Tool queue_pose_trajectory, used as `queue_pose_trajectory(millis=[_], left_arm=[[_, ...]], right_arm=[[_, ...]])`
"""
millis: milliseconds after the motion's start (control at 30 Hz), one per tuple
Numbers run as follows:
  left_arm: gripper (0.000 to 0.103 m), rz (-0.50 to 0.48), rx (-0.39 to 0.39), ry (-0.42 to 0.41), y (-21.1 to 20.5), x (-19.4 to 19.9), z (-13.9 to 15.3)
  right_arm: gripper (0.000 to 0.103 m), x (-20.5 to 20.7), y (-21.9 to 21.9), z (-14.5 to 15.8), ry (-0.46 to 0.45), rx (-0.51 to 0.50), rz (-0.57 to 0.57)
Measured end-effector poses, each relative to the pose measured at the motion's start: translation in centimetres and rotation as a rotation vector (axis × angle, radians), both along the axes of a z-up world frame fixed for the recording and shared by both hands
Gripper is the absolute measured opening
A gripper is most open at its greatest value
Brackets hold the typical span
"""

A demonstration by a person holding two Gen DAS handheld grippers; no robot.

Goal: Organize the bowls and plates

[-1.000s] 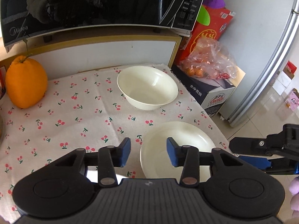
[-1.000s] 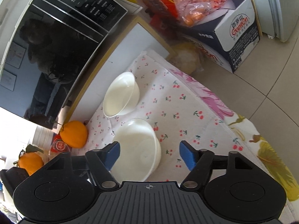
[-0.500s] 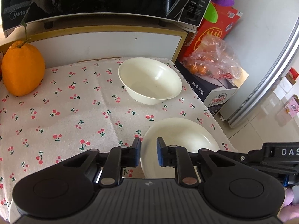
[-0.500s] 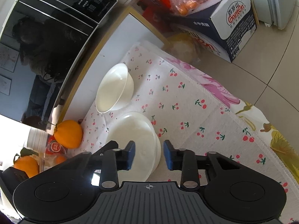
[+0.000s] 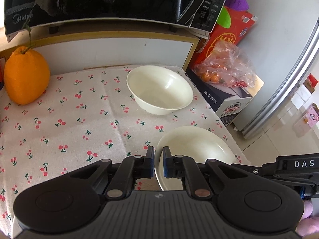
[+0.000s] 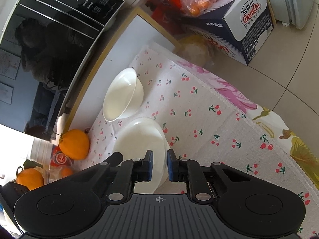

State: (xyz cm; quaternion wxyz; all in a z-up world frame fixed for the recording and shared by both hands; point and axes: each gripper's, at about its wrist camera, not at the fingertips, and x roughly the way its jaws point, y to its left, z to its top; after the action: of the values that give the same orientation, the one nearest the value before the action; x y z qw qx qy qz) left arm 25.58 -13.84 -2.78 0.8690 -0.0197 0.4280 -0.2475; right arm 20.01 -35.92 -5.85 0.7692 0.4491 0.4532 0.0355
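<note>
Both tongs, left gripper (image 5: pixel 158 164) and right gripper (image 6: pixel 159 165), clench opposite rims of the shallow cream ceramic plate (image 5: pixel 196 146) near the cherry-print tablecloth's (image 5: pixel 65 131) front edge.

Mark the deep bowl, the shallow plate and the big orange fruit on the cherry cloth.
deep bowl (image 5: pixel 159 90), left wrist view, inner wall.
shallow plate (image 5: pixel 196 149), left wrist view, inner face.
big orange fruit (image 5: pixel 27 79), left wrist view, middle of the peel.
</note>
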Motion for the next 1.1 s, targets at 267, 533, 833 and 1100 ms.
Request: queue_pose_trajectory(millis=[267,533,833,1100], left_arm=[[0.008,-0.013,-0.007,-0.028,0.0,-0.8,1.2],[0.008,-0.022,0.024,-0.049,-0.4,-2.6,2.9],[0.008,-0.032,0.065,-0.069,-0.7,-5.1,4.8],[0.008,-0.058,0.071,-0.067,-1.1,-7.2,5.5]], right_arm=[[0.015,-0.5,-0.6,1.5,-0.027,-0.011,-0.001],[0.015,-1.7,-0.9,3.8,-0.059,-0.038,0.015],[0.015,-3.4,-1.5,5.5,-0.059,-0.044,0.046],[0.015,-5.6,-1.8,7.2,-0.071,-0.111,0.067]])
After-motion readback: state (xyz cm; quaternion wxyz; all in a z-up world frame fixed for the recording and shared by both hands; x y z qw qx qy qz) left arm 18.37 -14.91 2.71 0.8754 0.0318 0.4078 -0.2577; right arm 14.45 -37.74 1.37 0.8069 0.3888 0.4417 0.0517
